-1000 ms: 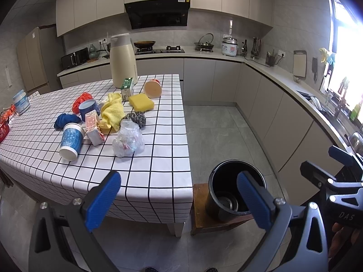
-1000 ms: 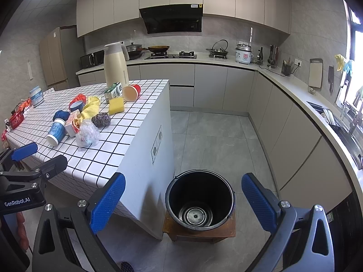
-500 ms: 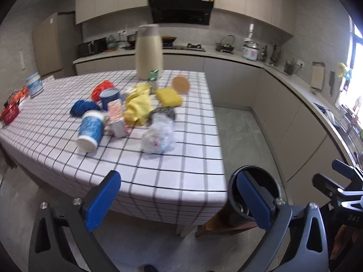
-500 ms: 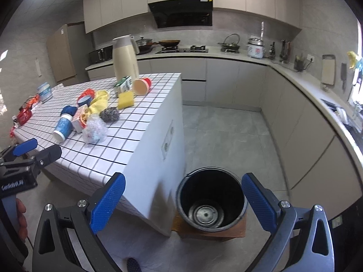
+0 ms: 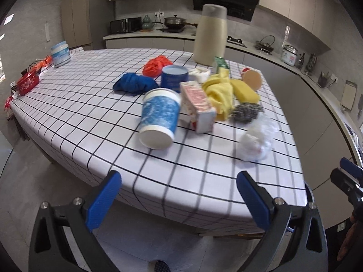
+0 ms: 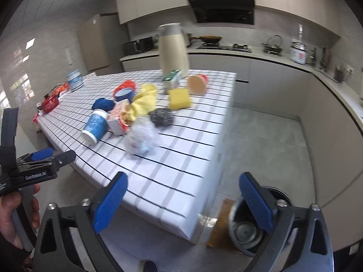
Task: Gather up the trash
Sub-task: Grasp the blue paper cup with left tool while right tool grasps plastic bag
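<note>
Left wrist view: your left claw (image 5: 178, 196) hangs off the near edge of the table (image 5: 74, 104), which wears a white cloth with a black grid. Its jaws stand wide and are closing, with nothing between the blue pads. The trash lies in a cluster toward the table's right half. A blue paper cup (image 5: 160, 119) lies on its side, base toward you, touching a red-and-white carton (image 5: 199, 104). A crumpled clear plastic bag (image 5: 257, 141) sits nearest the right edge, just in front of a steel wool scourer (image 5: 246, 112). A yellow cloth (image 5: 221, 91) is draped beside a yellow sponge (image 5: 246, 93). Behind these are a blue cloth (image 5: 133, 83), a blue tub (image 5: 174, 77), an orange net (image 5: 156, 65) and a tall cream thermos jug (image 5: 211, 37). The tip of your right claw shows at the right border.

Right wrist view: your right claw (image 6: 183, 200) points past the table's corner, jaws wide, closing, empty. The same cluster lies up and left of it; the plastic bag (image 6: 141, 139) is the closest item. A black bin (image 6: 254, 222) stands on the floor on a wooden board, beside the table's end, partly behind the right finger. Your left hand (image 6: 13, 213) holds the other claw at the left edge.
</note>
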The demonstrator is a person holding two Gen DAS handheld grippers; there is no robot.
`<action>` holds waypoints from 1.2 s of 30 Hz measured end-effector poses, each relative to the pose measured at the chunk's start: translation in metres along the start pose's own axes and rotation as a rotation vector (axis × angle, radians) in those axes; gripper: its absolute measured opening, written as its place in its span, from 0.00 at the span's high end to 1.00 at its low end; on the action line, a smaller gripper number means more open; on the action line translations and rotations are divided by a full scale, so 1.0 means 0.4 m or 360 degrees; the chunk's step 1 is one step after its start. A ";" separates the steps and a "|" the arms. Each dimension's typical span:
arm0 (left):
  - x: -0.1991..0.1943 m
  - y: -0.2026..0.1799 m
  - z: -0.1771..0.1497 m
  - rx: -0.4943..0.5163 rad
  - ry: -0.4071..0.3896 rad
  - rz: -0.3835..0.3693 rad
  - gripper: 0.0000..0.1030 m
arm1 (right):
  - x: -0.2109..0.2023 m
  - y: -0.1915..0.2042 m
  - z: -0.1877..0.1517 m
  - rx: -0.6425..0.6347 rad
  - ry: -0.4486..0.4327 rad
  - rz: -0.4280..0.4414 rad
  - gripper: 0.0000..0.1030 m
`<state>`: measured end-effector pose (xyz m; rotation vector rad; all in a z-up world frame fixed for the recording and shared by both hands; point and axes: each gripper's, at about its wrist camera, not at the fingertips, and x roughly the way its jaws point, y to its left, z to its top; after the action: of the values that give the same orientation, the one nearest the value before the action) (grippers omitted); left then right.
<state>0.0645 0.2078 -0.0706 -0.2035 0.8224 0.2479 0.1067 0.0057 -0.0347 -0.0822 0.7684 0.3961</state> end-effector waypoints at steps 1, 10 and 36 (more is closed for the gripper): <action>0.016 0.014 0.010 0.0000 0.0002 -0.0011 0.07 | 0.035 0.020 0.011 -0.0009 0.0014 0.0015 0.13; 0.144 0.083 0.093 0.0024 0.0047 -0.0107 0.22 | 0.263 0.114 0.071 -0.0003 0.0138 0.0080 0.37; 0.081 0.083 0.110 0.0114 -0.0132 -0.0270 0.43 | 0.239 0.146 0.103 0.0074 -0.0066 0.0159 0.76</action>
<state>0.1065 0.2561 -0.0680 -0.1931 0.7258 0.0671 0.1738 0.0990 -0.0668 0.0077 0.7424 0.4729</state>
